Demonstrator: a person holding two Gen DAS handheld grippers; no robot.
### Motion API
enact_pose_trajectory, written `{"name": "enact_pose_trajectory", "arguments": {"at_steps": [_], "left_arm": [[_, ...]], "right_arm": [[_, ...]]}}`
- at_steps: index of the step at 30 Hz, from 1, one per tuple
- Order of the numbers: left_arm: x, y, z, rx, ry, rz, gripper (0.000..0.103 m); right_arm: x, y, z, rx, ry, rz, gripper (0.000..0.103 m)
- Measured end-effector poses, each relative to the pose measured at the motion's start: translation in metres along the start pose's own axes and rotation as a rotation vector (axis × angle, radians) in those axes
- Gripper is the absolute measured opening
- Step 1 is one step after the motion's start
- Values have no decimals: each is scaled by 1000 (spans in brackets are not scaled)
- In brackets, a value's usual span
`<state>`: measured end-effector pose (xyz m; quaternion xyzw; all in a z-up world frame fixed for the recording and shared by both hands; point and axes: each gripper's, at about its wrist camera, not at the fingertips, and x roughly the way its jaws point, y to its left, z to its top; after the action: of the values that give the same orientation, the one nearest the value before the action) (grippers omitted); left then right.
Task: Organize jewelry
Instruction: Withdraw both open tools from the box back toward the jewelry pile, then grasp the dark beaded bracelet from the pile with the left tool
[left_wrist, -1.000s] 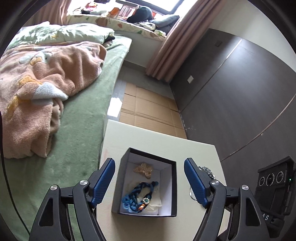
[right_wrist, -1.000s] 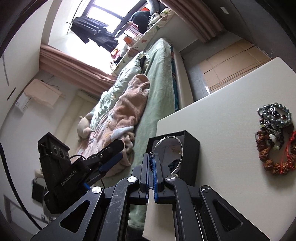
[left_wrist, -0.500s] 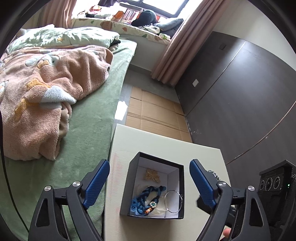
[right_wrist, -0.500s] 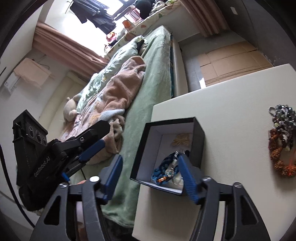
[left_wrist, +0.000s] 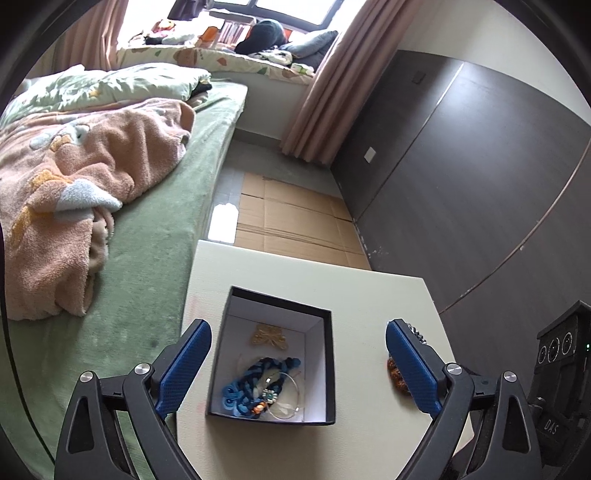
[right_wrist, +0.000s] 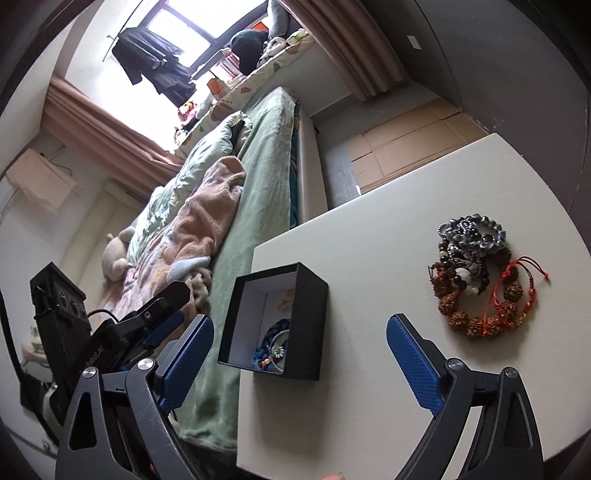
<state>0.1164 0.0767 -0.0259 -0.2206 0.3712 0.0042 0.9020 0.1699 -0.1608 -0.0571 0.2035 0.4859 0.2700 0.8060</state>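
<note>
Black box (left_wrist: 274, 416), white inside, open top, sits near table's bed-side edge. Inside: gold butterfly piece (left_wrist: 268, 336) at far end; blue braided bracelet (left_wrist: 255, 386) w/ thin silver bangle (left_wrist: 286, 397) lying on it at near end. Heap of beaded bracelets (right_wrist: 476, 275) w/ red cord lies well apart on tabletop.

Below my fingers is a cream-white rectangular worktop (left_wrist: 295, 280). Directly on it, low in the centre of the left wrist frame, sits an open black square cardboard box with a white lining (left_wrist: 330, 365). At the right of the right wrist frame, well apart from the box, a heap of beaded bracelets in grey, brown and red cord (right_wrist: 476, 273) lies on the bare surface.
</note>
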Motion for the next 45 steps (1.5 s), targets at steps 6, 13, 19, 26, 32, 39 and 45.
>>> {"name": "enact_pose_trajectory", "arguments": {"at_steps": [6, 13, 19, 26, 32, 39, 45], "left_arm": [[-1, -18, -5, 31, -9, -36, 96], [4, -37, -11, 64, 1, -48, 96], [10, -62, -9, 120, 13, -51, 96], [16, -89, 2, 175, 34, -45, 96], [28, -111, 12, 197, 58, -49, 96], [60, -132, 2, 238, 134, -120, 96], [93, -133, -13, 231, 199, -139, 75]], "right_arm": [[-15, -14, 0, 14, -9, -40, 95], [-32, -26, 0, 14, -26, -66, 95], [-44, -47, 7, 45, -37, -124, 95], [-62, -68, 13, 109, -67, -130, 95], [-76, -97, 16, 189, -84, -149, 95], [-85, -133, 21, 288, -114, -154, 95], [-78, -159, 21, 402, -91, -137, 94]]}}
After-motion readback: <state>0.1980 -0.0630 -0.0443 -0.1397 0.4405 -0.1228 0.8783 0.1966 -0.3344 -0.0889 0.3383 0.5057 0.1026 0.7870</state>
